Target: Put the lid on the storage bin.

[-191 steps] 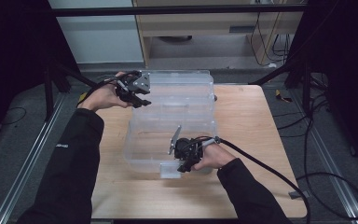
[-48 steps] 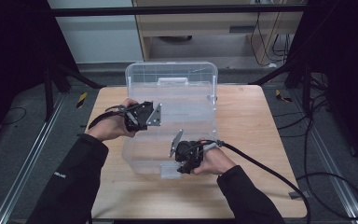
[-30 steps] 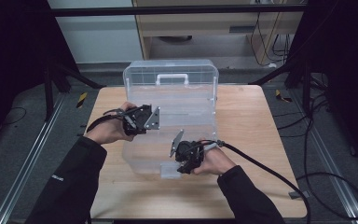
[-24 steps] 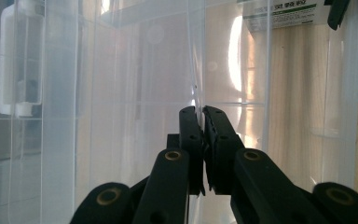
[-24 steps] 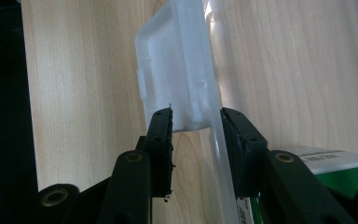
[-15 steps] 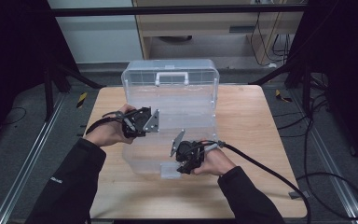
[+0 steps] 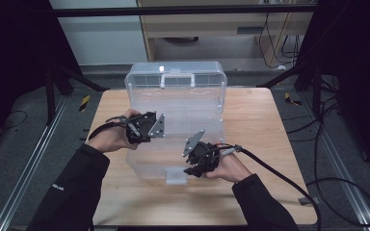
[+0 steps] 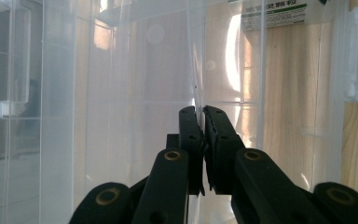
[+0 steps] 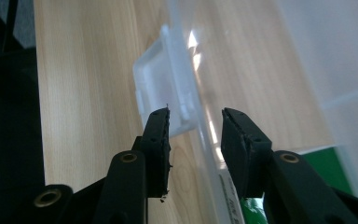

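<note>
The left gripper has its fingers clenched on the upright lid; the right gripper, fingers apart, straddles the box wall beside its latch. A slipping pinch would likely drop the lid.

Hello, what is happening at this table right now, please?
A person works on a large clear plastic storage box on the wooden table, one tool in each hand. Its clear hinged lid stands open, upright at the far side. The left tool is shut on the thin edge of a box wall. The right tool is open around the box's front rim, beside its latch.
</note>
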The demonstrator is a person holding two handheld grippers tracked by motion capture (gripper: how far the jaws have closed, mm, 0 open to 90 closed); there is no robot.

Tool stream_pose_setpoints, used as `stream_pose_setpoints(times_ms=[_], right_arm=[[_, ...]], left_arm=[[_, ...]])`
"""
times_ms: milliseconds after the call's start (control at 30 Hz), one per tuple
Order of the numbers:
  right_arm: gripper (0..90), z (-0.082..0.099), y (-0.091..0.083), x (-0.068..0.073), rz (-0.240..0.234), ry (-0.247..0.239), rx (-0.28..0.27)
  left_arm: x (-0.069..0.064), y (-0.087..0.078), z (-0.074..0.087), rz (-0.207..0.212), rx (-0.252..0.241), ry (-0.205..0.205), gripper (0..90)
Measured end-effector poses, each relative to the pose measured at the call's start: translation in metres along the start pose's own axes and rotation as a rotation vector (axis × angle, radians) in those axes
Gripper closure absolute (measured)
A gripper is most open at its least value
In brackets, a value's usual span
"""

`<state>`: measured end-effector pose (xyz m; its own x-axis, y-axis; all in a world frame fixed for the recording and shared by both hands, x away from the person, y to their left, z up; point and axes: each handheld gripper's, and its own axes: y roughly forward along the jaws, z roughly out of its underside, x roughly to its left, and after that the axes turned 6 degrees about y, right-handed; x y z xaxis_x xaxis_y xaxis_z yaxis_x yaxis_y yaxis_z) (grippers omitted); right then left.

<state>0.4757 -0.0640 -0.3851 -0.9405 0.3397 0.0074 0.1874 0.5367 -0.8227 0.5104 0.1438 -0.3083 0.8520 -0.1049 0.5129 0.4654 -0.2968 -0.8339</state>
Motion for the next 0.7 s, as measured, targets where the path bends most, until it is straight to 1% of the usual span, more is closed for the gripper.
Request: stream_pose_setpoints(times_ms=[100,133,200,300,367,433,467,533,700], right_arm=[[68.1,0.005,-0.011,-0.003,0.017,0.021,-0.054],[70.0,0.007,-0.017,-0.003,0.026,0.038,-0.079],[73.7,0.010,-0.025,-0.006,0.022,0.064,-0.123],[78.1,0.015,-0.034,-0.007,0.039,0.075,-0.164],[81.5,0.018,-0.041,-0.007,0.032,0.092,-0.209],[84.2,0.020,-0.045,-0.008,0.042,0.093,-0.234],[85.5,0.021,-0.047,-0.009,0.040,0.102,-0.247],[88.7,0.024,-0.053,-0.011,0.034,0.128,-0.289],[90.0,0.024,-0.066,-0.015,0.049,0.145,-0.368]], left_arm=[[-0.001,0.001,0.000,-0.004,-0.009,0.001,85.6],[-0.001,0.000,0.000,0.001,0.002,0.003,85.6],[-0.001,0.000,0.000,0.001,0.002,0.004,85.5],[-0.001,0.000,0.000,0.003,0.002,0.002,85.4],[-0.001,0.000,-0.001,0.002,0.002,0.002,85.4],[-0.001,0.000,-0.001,0.003,0.002,0.001,85.4],[-0.001,0.000,-0.001,0.003,0.002,0.002,85.4],[-0.001,0.000,-0.001,0.003,0.001,0.001,85.3],[-0.002,0.000,-0.001,0.002,0.000,-0.001,85.3]])
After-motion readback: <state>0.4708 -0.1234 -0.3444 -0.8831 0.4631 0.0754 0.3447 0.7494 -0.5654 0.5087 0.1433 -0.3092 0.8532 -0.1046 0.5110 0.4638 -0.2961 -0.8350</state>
